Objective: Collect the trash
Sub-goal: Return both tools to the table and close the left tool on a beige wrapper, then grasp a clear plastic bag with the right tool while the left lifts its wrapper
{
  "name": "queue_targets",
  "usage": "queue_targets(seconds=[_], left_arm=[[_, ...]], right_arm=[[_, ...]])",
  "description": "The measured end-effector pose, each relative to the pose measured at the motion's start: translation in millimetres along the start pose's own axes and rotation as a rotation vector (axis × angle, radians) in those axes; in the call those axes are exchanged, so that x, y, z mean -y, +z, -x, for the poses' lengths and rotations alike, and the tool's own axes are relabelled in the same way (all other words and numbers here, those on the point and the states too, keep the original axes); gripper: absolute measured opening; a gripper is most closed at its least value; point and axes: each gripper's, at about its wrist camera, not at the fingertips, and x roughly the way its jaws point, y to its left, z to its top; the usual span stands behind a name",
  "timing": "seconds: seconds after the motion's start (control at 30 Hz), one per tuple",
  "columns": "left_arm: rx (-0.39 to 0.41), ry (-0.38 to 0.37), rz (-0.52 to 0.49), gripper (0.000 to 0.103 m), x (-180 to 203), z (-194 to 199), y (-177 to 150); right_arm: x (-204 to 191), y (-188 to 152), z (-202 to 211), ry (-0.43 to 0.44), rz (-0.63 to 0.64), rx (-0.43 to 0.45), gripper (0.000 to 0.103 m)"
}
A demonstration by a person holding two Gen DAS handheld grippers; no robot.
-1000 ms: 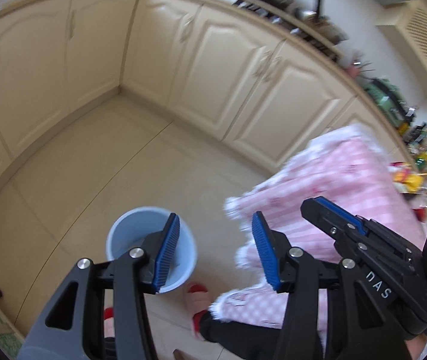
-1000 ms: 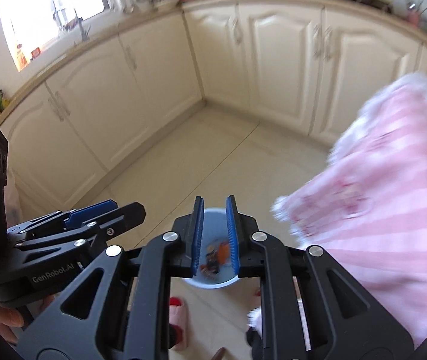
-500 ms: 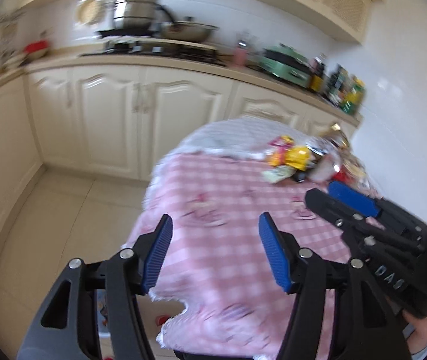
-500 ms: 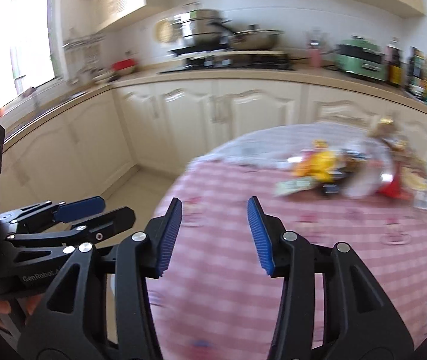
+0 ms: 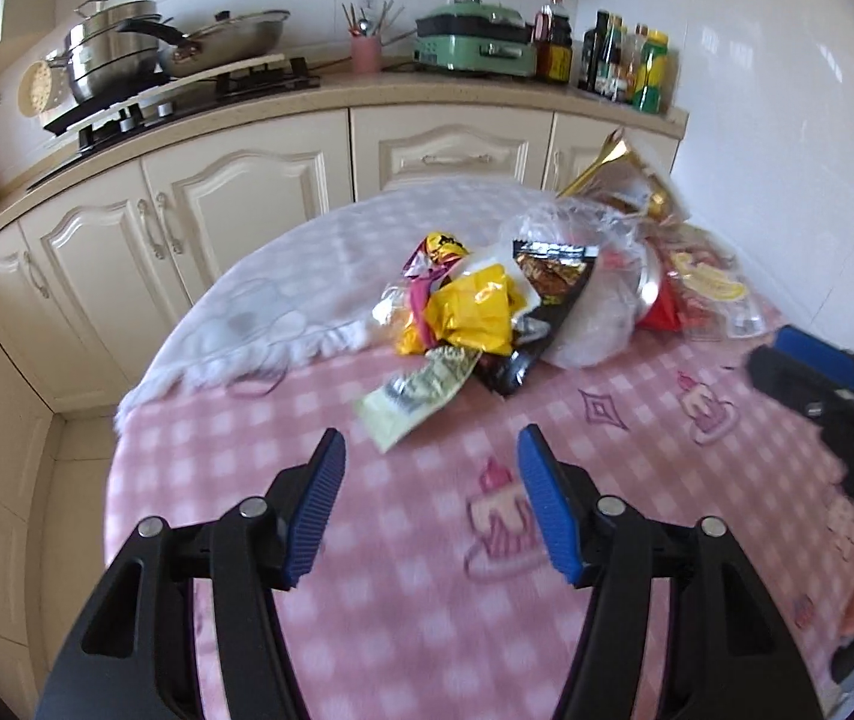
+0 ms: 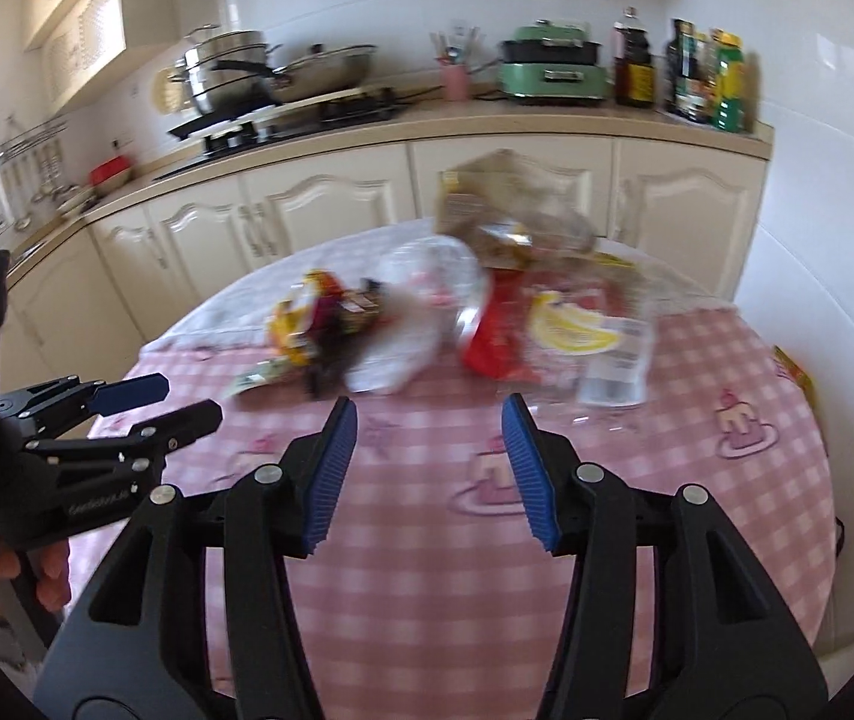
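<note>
Hovering, both empty: left tongs [image 5: 430, 450] released | right tongs [image 6: 430, 420] just widening | crinkly foil wrappers [image 5: 487, 300] | checked fleecy tablecloth [image 5: 366, 600]

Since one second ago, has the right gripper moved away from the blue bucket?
Yes. The right gripper has swung up from the floor bucket to the pink table, facing the wrappers; its fingers have just been opening, nothing between.

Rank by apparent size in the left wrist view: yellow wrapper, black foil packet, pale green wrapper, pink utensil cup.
1. yellow wrapper and black foil packet: look alike, overlapping, unranked.
2. pale green wrapper.
3. pink utensil cup, though farther away on the counter.
</note>
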Motion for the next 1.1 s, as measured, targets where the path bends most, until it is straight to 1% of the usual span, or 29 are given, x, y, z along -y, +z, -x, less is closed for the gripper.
queue_targets(seconds=[0.13,0.23,0.3,0.33,0.4,0.47,0.5,0.53,0.57,0.63,0.73,0.77,0.8,0.83,0.9,0.93,0.97,1.03,1.1], left_arm=[[-0.024,0.027,-0.027,0.059,6.2,-24.7,10.4],[-0.038,0.032,-0.028,0.058,5.4,-39.1,17.9],[-0.049,0.031,-0.025,0.048,3.1,-45.8,21.8],[-0.063,0.022,-0.026,0.041,2.5,-49.8,23.0],[-0.070,0.029,-0.039,0.039,2.5,-53.6,23.7],[-0.071,0.043,-0.067,0.035,5.6,-53.7,23.8],[-0.070,0.047,-0.076,0.033,6.6,-52.9,23.3],[-0.066,0.048,-0.080,0.024,6.8,-50.8,22.6],[-0.065,0.033,-0.076,0.016,6.7,-48.1,22.2],[-0.058,0.023,-0.068,0.015,7.6,-40.4,19.9],[-0.043,-0.008,-0.048,0.014,6.3,-26.7,14.3],[-0.037,-0.019,-0.043,0.014,5.6,-21.9,12.7],[-0.031,-0.030,-0.036,0.014,5.3,-18.4,12.0],[-0.025,-0.040,-0.026,0.014,3.5,-13.0,10.4],[-0.010,-0.047,-0.015,0.014,0.7,-2.6,7.0],[-0.001,-0.057,-0.002,0.014,-1.7,3.6,5.2],[0.005,-0.071,0.009,0.014,-3.2,8.5,3.6],[0.015,-0.090,0.023,0.014,-4.3,17.1,0.1],[0.027,-0.097,0.029,0.014,-4.1,27.2,-5.3]], right_arm=[[18.7,2.4,-2.5,-0.023,-0.025,0.003,0.051],[33.4,6.6,-5.0,-0.039,-0.054,0.013,0.052],[43.3,9.9,-5.2,-0.049,-0.078,0.024,0.053],[48.5,11.6,-5.4,-0.050,-0.093,0.028,0.054],[62.1,15.8,-5.3,-0.054,-0.133,0.039,0.056],[71.9,19.1,-6.7,-0.049,-0.172,0.042,0.061],[76.8,21.1,-9.2,-0.050,-0.191,0.038,0.062],[84.3,23.6,-13.8,-0.055,-0.220,0.037,0.062],[87.1,26.2,-17.4,-0.050,-0.240,0.033,0.064],[96.0,27.6,-32.3,-0.016,-0.294,-0.008,0.065],[98.3,24.0,-50.9,0.010,-0.318,-0.069,0.065],[96.3,22.8,-52.9,0.020,-0.314,-0.074,0.060],[93.4,20.9,-52.7,0.038,-0.301,-0.076,0.049],[91.9,19.7,-51.0,0.048,-0.296,-0.078,0.030],[88.3,17.8,-46.5,0.058,-0.286,-0.077,0.022],[85.7,16.4,-42.5,0.064,-0.275,-0.071,0.017],[83.8,15.1,-37.7,0.066,-0.271,-0.060,0.014],[78.0,12.4,-23.1,0.054,-0.251,-0.028,0.009],[72.1,10.0,-8.6,0.049,-0.237,-0.001,0.007]])
